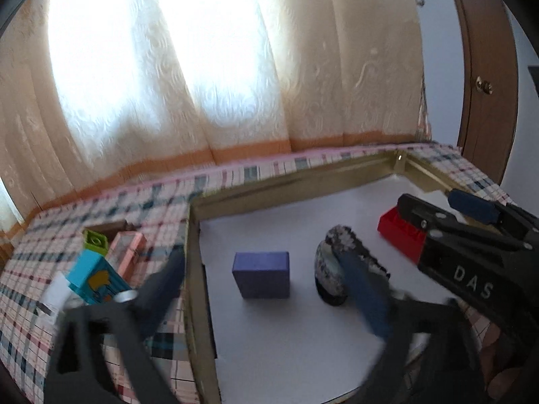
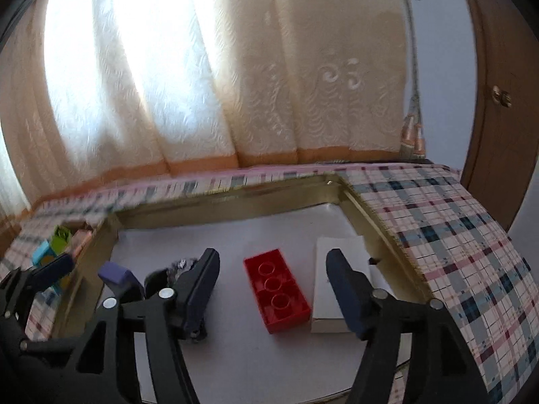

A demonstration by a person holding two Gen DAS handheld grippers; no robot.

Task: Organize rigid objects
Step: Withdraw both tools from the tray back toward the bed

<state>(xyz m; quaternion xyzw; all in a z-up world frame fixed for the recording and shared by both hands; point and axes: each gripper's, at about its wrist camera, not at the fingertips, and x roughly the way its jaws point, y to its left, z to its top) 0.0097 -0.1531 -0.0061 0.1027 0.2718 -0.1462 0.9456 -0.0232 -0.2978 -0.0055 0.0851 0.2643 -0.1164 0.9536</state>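
A gold-framed tray point(image 1: 235, 202) with a white floor lies on plaid cloth. On its floor a purple box point(image 1: 262, 274) and a speckled dark stone-like lump point(image 1: 331, 262) sit between the wide-apart fingers of my left gripper point(image 1: 259, 257), which is open; its right pad overlaps the lump. A red brick point(image 2: 276, 289), hollow side up, lies between the fingers of my right gripper point(image 2: 272, 253), whose pads stand clear of it. A white box point(image 2: 337, 245) lies just right of the brick, behind the right finger. In the left wrist view the right gripper point(image 1: 429, 202) hovers over the red brick point(image 1: 401, 235).
Outside the tray's left wall, on the plaid cloth point(image 2: 454, 235), lie a green brick point(image 1: 96, 240), a teal box point(image 1: 89, 274) and a pink box point(image 1: 126, 247). A curtain point(image 1: 202, 84) hangs behind; a wooden door point(image 2: 505, 101) stands at the right.
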